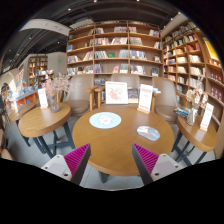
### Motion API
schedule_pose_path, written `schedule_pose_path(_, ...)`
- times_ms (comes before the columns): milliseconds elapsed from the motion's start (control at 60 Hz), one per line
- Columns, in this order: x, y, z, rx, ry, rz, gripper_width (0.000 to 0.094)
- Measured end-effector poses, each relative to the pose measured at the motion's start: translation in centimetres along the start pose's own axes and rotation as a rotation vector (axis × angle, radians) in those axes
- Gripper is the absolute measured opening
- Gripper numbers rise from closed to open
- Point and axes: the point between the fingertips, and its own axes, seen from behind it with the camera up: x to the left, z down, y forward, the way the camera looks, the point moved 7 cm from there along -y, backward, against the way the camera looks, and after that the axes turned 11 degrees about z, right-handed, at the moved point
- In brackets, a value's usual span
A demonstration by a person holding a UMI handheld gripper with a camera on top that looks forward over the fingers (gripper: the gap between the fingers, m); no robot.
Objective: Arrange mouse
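While the gripper (111,162) hovers above the near edge of the round wooden table (100,145), its pink-padded fingers (76,159) stand wide apart and hold nothing, so this looks like the approach step, before any grasp. Going left to right across that table: a round pale mat (105,120) lies near its middle, a propped sign card (117,94) stands at its far edge, and a small pale object that may be the mouse (148,132) rests right of the mat, well beyond the fingers. Next, I judge, the gripper must travel forward and rightward, descend, and straddle the mouse before closing.

Library: bookshelves (115,45), round tables (112,140)
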Motion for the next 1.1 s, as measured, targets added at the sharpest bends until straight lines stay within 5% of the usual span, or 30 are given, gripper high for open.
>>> schedule_pose_path(400, -15.1, 4.4, 0.2, 0.053, 0.020, 0.237, 0.0856)
schedule_pose_path(783, -17.6, 11.3, 0.2, 0.052, 0.023, 0.224, 0.0853)
schedule_pose_path(1100, -17.5, 18.6, 1.2, 0.133, -0.009, 0.209, 0.0850)
